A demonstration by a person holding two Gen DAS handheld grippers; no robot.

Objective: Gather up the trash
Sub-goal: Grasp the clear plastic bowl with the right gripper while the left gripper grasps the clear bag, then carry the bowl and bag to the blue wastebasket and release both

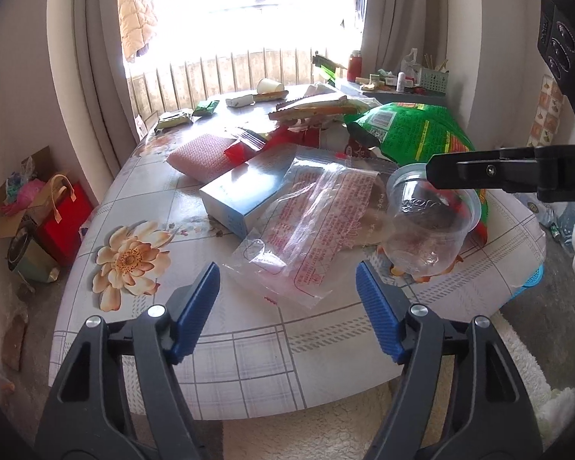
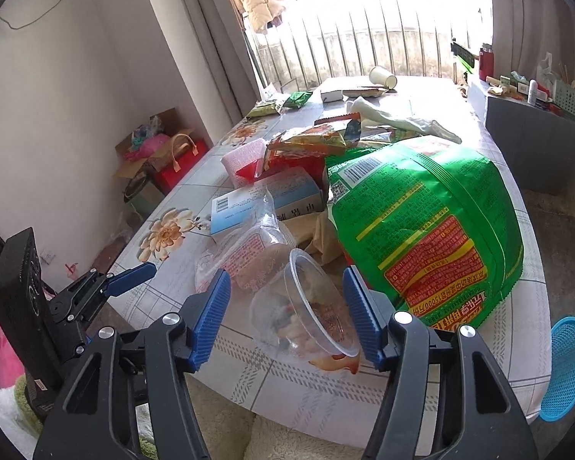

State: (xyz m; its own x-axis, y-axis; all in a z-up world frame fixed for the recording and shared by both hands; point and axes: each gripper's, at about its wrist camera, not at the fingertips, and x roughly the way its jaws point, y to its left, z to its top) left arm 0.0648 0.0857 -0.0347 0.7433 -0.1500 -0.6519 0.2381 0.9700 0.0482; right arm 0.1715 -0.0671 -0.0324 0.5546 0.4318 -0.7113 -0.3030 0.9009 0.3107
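Observation:
A table with a flowered checked cloth [image 1: 249,352] is strewn with trash. A clear zip bag with red print [image 1: 306,230] lies flat near the front edge. My left gripper [image 1: 287,306] hovers open just before the bag's near corner, its pads touching nothing. A clear plastic cup [image 2: 306,306] with food remains lies tilted on its side at the table edge. My right gripper [image 2: 287,318] is open around it, with a gap at the left pad. In the left wrist view a black finger [image 1: 479,170] of the right gripper reaches over the cup [image 1: 429,226].
A large green snack bag [image 2: 421,222] bulges right of the cup. A blue-white box [image 1: 241,195], a pink padded pouch [image 1: 203,157], wrappers and a paper cup [image 1: 268,85] lie farther back. A blue basket [image 2: 569,368] sits low right. A red gift bag [image 1: 67,222] stands on the floor left.

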